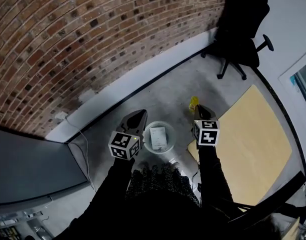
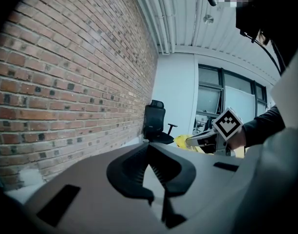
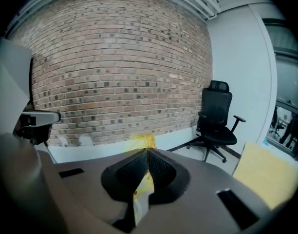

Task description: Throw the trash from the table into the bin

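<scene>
Yellow wrapper [image 3: 142, 141] runs lengthwise between the right gripper's [image 3: 146, 150] closed fingers [image 3: 162, 169], poking forward.

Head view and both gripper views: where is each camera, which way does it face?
Head view: on the head, looking steeply down at the bin; left gripper, right gripper and sleeves show.
Left gripper view: on the left gripper, along its closed, empty jaws; the right gripper shows at right.
Right gripper view: on the right gripper, along jaws shut on a yellow wrapper.
Shared: office chair, brick wall.
</scene>
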The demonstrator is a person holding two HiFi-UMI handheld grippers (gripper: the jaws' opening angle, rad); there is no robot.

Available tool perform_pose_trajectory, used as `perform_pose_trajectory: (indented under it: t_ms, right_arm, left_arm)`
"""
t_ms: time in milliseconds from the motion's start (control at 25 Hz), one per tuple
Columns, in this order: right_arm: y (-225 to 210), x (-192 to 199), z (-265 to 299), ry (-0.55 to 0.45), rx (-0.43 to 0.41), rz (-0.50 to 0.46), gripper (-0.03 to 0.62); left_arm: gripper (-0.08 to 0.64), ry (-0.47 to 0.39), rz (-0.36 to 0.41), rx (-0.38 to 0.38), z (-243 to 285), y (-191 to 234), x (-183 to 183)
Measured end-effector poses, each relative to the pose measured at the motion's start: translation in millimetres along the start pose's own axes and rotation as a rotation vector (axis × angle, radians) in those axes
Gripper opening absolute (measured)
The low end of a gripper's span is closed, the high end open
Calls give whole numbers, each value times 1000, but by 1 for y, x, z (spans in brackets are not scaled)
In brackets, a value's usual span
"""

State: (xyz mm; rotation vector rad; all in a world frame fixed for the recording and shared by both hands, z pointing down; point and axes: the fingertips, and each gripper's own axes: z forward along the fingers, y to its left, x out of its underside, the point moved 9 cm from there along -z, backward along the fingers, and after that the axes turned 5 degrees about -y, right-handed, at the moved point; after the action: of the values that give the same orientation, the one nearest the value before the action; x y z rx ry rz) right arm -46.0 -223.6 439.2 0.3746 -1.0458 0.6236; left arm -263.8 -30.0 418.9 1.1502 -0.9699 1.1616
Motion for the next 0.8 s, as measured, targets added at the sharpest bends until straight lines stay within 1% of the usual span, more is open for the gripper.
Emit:
perform_pose_trajectory:
  t_ms: [240, 520, 640, 800]
  right_arm:
    - [35, -11, 12, -7, -46, -15, 11]
    - [56, -31, 19, -37, -67, -29, 11]
    - [63, -30, 22, -38, -81, -26, 11]
    - [72, -18, 27, -18, -103, -18, 11]
  left_arm:
    - [-3, -12, -15, -34, -19, 22, 0]
    - [-3, -33, -22, -57, -26, 40, -6]
    - [-3, -28, -24, -60, -27, 43, -4]
    - [-3, -14, -29, -61, -27, 43, 4]
